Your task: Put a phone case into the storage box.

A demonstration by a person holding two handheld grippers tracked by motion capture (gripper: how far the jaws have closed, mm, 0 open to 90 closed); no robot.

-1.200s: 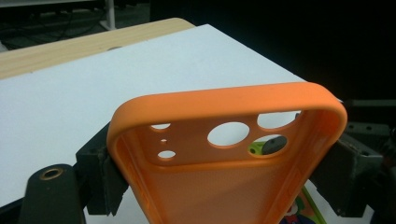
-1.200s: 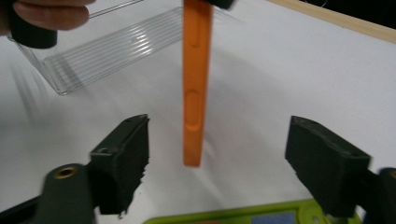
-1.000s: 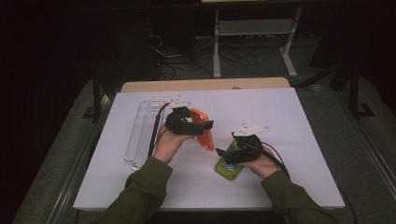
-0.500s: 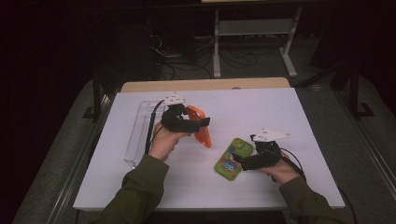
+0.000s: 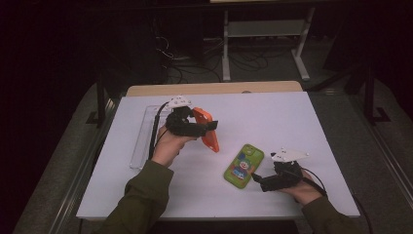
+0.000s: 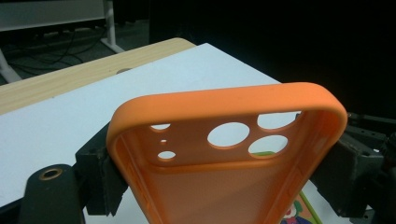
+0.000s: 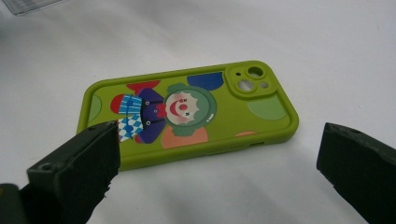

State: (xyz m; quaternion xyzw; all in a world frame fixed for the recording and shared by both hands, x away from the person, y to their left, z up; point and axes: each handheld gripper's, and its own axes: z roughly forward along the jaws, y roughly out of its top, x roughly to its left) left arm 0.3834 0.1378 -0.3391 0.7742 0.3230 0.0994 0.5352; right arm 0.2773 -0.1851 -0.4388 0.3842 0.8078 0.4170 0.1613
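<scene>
Phone [image 5: 243,165] in green clown case flat on table [image 5: 311,126], camera side up, just ahead of right gripper [image 5: 255,178] and slightly toward left jaw. Long axis crosswise to jaw line in right gripper view [image 7: 187,112]. Jaws just opened wide, nothing between, clear of phone. Nearer hand: right. Left gripper [image 5: 207,127] well off, clamped across orange case [image 6: 224,154], held upright off table.

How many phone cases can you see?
2. The orange case is held up off the table, clamped in the left hand-held gripper. The green clown case lies flat on the white table, just in front of the open right hand-held gripper.
</scene>
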